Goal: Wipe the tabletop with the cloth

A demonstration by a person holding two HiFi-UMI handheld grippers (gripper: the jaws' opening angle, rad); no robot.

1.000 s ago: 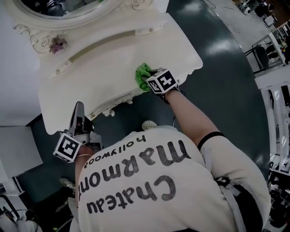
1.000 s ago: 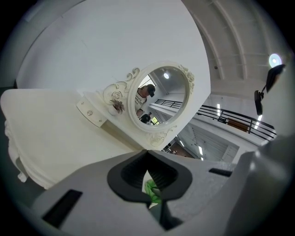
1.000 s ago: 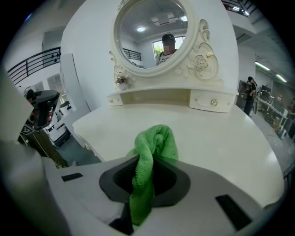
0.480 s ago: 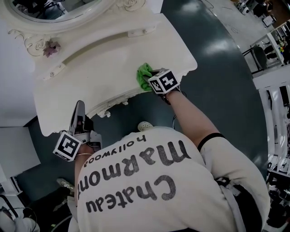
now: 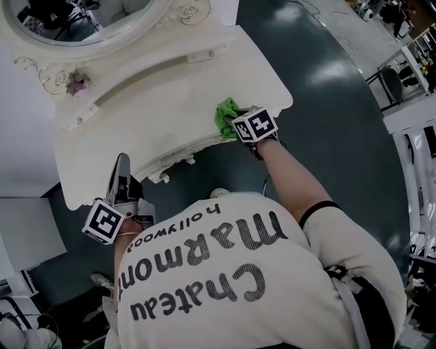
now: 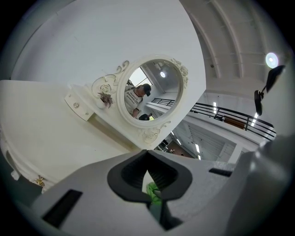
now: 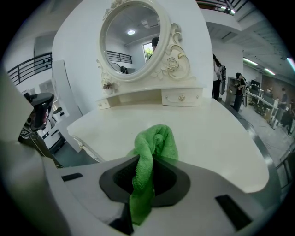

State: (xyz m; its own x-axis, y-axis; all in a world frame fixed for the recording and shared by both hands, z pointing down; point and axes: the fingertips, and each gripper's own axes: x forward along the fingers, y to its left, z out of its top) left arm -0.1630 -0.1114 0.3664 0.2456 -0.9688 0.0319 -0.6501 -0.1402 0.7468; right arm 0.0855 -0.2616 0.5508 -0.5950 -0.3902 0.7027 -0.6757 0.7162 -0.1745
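A bunched green cloth (image 5: pixel 227 116) lies on the white dressing table's top (image 5: pixel 157 109), close to its front edge and toward its right end. My right gripper (image 5: pixel 236 123) is shut on it, with its marker cube just behind. In the right gripper view the cloth (image 7: pixel 159 140) hangs pinched between the jaws and rests on the tabletop (image 7: pixel 212 133). My left gripper (image 5: pixel 121 160) is held below the front left edge, off the table, pointing up. Its jaws meet at the tips (image 6: pixel 146 152) and grip nothing.
An oval mirror (image 5: pixel 82 17) in an ornate white frame stands at the table's back, over a low shelf with small drawers (image 7: pixel 182 97). Dark floor (image 5: pixel 327 116) surrounds the table. Racks (image 5: pixel 409 75) stand far right. People (image 7: pixel 239 85) stand in the background.
My right gripper has slid the cloth a little to the right along the front edge, nearer the table's right end. The left gripper has stayed about where it was.
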